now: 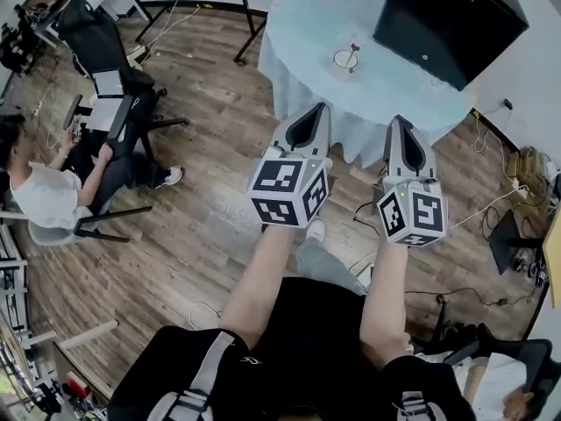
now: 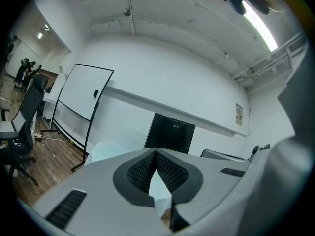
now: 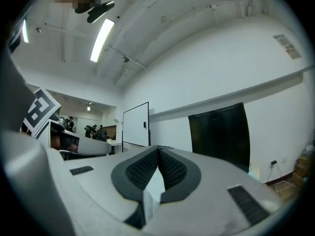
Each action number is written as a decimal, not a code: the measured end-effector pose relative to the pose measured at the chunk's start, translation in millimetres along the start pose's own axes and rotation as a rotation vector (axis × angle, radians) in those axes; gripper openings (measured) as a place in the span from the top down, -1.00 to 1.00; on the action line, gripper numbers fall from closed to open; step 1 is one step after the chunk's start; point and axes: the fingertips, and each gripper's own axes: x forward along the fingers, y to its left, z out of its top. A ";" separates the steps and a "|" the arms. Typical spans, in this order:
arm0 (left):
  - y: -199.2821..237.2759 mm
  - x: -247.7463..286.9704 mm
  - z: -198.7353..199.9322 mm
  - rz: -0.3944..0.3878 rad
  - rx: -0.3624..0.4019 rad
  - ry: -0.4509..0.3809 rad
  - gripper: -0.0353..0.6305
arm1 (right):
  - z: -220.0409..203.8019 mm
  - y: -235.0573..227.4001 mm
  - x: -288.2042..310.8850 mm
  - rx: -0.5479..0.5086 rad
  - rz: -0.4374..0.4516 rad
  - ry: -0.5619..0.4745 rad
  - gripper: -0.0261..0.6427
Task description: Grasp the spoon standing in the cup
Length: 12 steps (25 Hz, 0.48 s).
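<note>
A white cup [image 1: 344, 60] stands on the round table with a pale cloth [image 1: 394, 86], and a spoon [image 1: 352, 53] stands upright in it. Both grippers hang well short of the table, above the wooden floor. My left gripper [image 1: 321, 105] is shut with nothing in it, its tips meeting in the left gripper view [image 2: 156, 151]. My right gripper [image 1: 399, 118] is also shut and empty, its tips touching in the right gripper view [image 3: 158, 147]. Both gripper views point up at the walls and ceiling, so neither shows the cup.
A black screen [image 1: 447, 20] stands at the table's far right edge. A seated person [image 1: 53, 182] and office chairs [image 1: 105, 51] are at the left. Cables [image 1: 491, 209] and boxes lie on the floor at the right. A whiteboard [image 2: 81, 100] stands by the wall.
</note>
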 end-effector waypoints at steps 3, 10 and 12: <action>-6.9 27.9 9.2 -0.005 0.013 -0.015 0.89 | 11.4 -31.6 15.9 0.006 -0.014 -0.027 0.91; -5.5 64.6 39.3 0.013 0.057 -0.077 0.89 | 35.8 -57.0 53.8 0.002 0.021 -0.093 0.91; -2.4 70.3 46.1 0.028 0.068 -0.090 0.89 | 42.0 -58.0 61.1 0.002 0.044 -0.111 0.91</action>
